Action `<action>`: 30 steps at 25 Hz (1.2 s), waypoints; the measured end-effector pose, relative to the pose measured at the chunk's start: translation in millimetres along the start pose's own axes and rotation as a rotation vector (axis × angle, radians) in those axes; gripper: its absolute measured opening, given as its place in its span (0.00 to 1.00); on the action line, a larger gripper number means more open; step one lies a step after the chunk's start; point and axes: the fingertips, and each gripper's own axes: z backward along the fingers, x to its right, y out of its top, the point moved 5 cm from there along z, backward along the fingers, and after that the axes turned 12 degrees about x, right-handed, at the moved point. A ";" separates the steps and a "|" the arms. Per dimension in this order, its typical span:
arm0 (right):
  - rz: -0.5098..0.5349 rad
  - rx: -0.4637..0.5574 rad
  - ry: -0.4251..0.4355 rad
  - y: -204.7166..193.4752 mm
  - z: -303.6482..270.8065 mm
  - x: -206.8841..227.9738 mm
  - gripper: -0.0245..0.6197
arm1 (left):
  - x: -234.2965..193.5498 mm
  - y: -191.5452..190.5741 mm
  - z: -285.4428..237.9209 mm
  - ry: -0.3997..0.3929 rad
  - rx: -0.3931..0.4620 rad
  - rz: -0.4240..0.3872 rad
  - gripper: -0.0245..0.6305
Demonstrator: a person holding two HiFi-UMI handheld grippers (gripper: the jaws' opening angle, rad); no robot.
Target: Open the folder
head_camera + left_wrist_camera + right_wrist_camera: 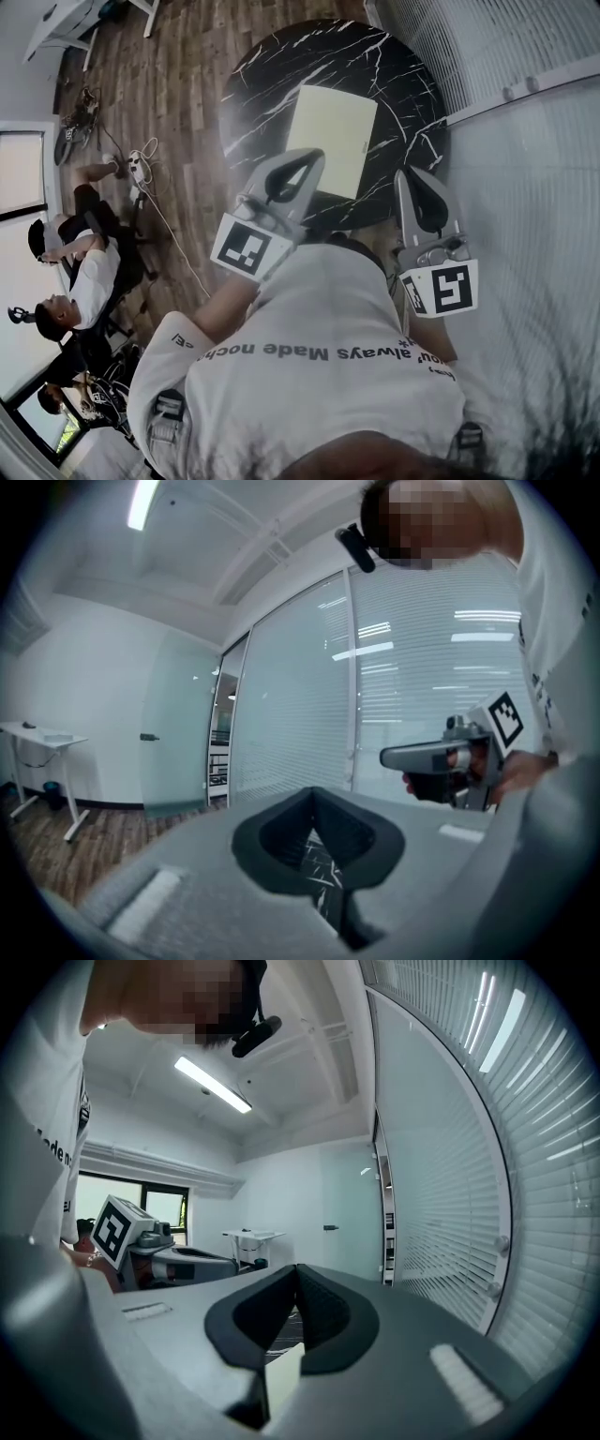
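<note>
The left gripper and right gripper both had their jaws pressed together, with nothing between them. The folder lay closed and flat on the table, ahead of and below both jaw tips, nearer the left pair. Under the right jaws a pale corner of it showed; under the left ones, only dark veined tabletop.

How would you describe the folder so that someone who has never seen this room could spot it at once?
Find the round black table with white veins beside the white blinds. On it lies the folder, a flat pale yellow rectangle, the only plain light thing on that dark veined top.
</note>
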 end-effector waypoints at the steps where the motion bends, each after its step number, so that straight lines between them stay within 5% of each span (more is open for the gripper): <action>1: -0.003 -0.006 -0.003 -3.0 -0.9 0.1 0.04 | -3.6 -3.8 1.1 0.001 -0.008 -0.002 0.04; 22: -0.131 -0.262 -0.065 -151.9 -10.0 30.5 0.14 | -66.7 -159.5 5.8 -0.017 -0.266 -0.099 0.04; 30: -0.179 -0.304 -0.021 -217.0 -20.2 28.4 0.23 | -88.3 -233.1 10.5 -0.006 -0.374 -0.140 0.04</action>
